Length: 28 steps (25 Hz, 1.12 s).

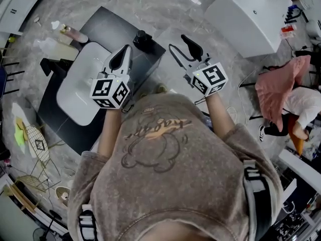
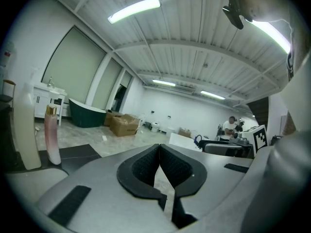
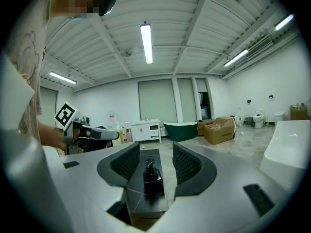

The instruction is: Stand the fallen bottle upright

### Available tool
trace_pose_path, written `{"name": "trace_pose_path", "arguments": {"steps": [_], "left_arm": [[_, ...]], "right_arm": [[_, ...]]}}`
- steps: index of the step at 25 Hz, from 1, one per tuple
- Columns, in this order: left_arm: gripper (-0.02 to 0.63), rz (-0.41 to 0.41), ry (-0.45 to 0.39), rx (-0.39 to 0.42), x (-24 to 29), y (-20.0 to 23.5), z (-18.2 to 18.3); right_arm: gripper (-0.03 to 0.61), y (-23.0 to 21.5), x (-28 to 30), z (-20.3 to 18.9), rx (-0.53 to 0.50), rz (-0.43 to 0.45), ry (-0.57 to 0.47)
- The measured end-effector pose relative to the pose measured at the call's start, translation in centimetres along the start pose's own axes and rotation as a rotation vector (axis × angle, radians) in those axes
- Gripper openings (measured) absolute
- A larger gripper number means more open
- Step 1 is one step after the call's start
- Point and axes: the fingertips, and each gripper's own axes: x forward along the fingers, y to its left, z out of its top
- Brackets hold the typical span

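Observation:
A black pump bottle (image 1: 143,38) stands upright near the far edge of the black counter (image 1: 108,29). In the right gripper view the same bottle (image 3: 151,176) shows beyond and between the jaws, well clear of both pads. My right gripper (image 1: 183,46) (image 3: 155,149) is open and empty, held in the air to the right of the bottle. My left gripper (image 1: 125,51) (image 2: 159,149) hovers over the white basin (image 1: 80,82), just left of the bottle; its pads touch and hold nothing.
A pink bottle (image 1: 75,34) (image 2: 51,135) and a tall white bottle (image 1: 55,48) (image 2: 25,130) stand at the counter's left end. A large white tub (image 1: 251,14) lies at the right. A person (image 1: 301,104) sits at the far right by pink cloth.

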Motion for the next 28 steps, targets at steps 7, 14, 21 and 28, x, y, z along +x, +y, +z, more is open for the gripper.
{"name": "trace_pose_path", "arguments": {"steps": [7,14,21,28], "left_arm": [[0.02,0.018,-0.007,0.008,-0.4,0.3,-0.4],[0.02,0.028,-0.012,0.011,-0.7,0.3,-1.2],[0.02,0.051,-0.023,0.006,-0.7,0.6,-1.7],[0.02,0.065,-0.033,0.014,-1.1,0.8,-1.4]], "right_arm": [[0.07,-0.2,-0.1,-0.9,0.014,-0.043,-0.011],[0.011,-0.1,0.0,-1.3,0.012,-0.066,-0.01],[-0.002,0.4,0.3,-1.7,0.007,-0.072,-0.016],[-0.002,0.3,0.4,-1.7,0.018,-0.085,-0.023]]}}
